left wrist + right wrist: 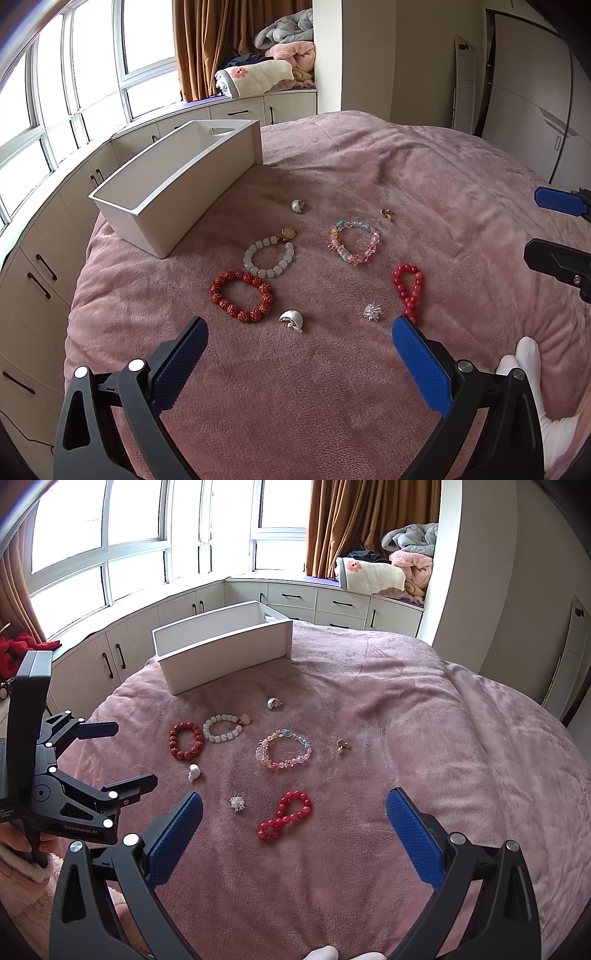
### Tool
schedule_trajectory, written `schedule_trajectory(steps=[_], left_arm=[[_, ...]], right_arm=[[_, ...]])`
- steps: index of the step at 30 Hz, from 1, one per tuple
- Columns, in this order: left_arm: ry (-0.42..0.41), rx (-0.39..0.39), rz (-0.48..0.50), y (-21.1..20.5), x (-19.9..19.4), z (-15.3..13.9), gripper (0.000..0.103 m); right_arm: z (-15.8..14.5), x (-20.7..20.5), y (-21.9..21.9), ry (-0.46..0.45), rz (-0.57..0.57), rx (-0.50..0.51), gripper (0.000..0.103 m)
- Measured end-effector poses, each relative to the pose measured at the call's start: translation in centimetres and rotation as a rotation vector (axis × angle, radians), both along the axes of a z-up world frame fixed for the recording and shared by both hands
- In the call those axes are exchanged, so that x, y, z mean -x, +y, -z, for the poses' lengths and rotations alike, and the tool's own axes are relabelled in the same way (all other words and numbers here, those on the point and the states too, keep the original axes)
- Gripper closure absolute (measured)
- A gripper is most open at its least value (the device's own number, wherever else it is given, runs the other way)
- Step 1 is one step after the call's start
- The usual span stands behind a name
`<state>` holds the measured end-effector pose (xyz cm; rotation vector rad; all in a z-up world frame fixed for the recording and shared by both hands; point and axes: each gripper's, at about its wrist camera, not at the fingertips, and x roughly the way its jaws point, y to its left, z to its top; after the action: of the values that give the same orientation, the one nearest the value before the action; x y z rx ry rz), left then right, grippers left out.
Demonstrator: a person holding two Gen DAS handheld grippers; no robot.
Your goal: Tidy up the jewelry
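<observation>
Jewelry lies on a pink blanket. A carved red-brown bracelet (242, 294) (186, 740), a white bead bracelet (269, 256) (223, 728), a pastel bead bracelet (352, 242) (283, 753), a twisted red bead bracelet (408, 290) (285, 815), two pearly earrings (291, 320) (297, 206), a spiky silver piece (372, 311) (237, 803) and a small gold piece (386, 213) (342, 745). A white box (177, 184) (221, 646) stands behind, open on top. My left gripper (299, 334) is open above the near blanket. My right gripper (294, 808) is open, just short of the red bracelet.
The pink blanket (332, 387) covers the bed. White cabinets (44, 266) and windows run along the left. Folded blankets (373, 574) lie on the window seat. The left gripper shows at the left in the right wrist view (122, 755).
</observation>
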<state>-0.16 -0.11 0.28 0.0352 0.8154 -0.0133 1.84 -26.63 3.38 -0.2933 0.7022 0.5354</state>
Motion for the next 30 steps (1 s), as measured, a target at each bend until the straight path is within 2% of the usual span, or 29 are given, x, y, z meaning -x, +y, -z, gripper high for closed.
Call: schedule_trajectory(steps=[30], left_arm=[[0.0, -0.002, 0.001, 0.0, -0.11, 0.14, 0.002]], right_arm=[[-0.18, -0.18, -0.19, 0.007, 0.004, -0.007, 0.004]])
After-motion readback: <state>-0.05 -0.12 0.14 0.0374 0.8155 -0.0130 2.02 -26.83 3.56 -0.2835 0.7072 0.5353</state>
